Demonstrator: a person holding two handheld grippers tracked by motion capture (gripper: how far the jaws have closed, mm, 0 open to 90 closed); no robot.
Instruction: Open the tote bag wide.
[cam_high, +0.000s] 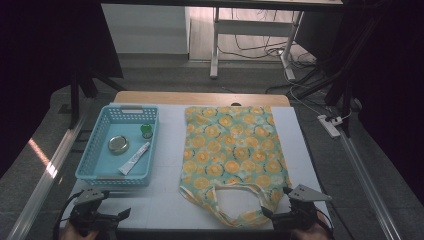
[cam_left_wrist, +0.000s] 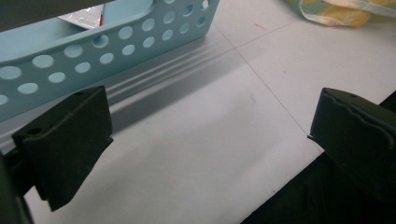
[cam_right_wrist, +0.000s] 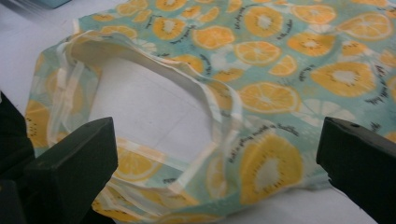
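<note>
Tote bag (cam_high: 231, 150) flat on the white worktop (cam_high: 165, 200), right of centre, handles (cam_high: 235, 192) toward the near edge, just ahead of the right gripper (cam_high: 280, 212). Right gripper at the near right corner, jaws spread wide and empty, handle loop and bag mouth (cam_right_wrist: 154, 70) between and just beyond them. Fabric pale green, printed all over with orange slices (cam_right_wrist: 268, 95) and small dark lettering; handles lying in a loose loop with bare worktop showing inside it.

Left gripper (cam_high: 112, 215) at the near left corner, well apart from the bag, jaws likewise wide with nothing between but bare worktop (cam_left_wrist: 196, 154). Light blue perforated basket (cam_high: 95, 160) along the left edge, its near wall (cam_left_wrist: 116, 39) just beyond the left jaws. In the basket: a round silver tin (cam_high: 118, 144), a small green item (cam_high: 146, 131) and a white tube (cam_high: 135, 158) lying diagonally.
</note>
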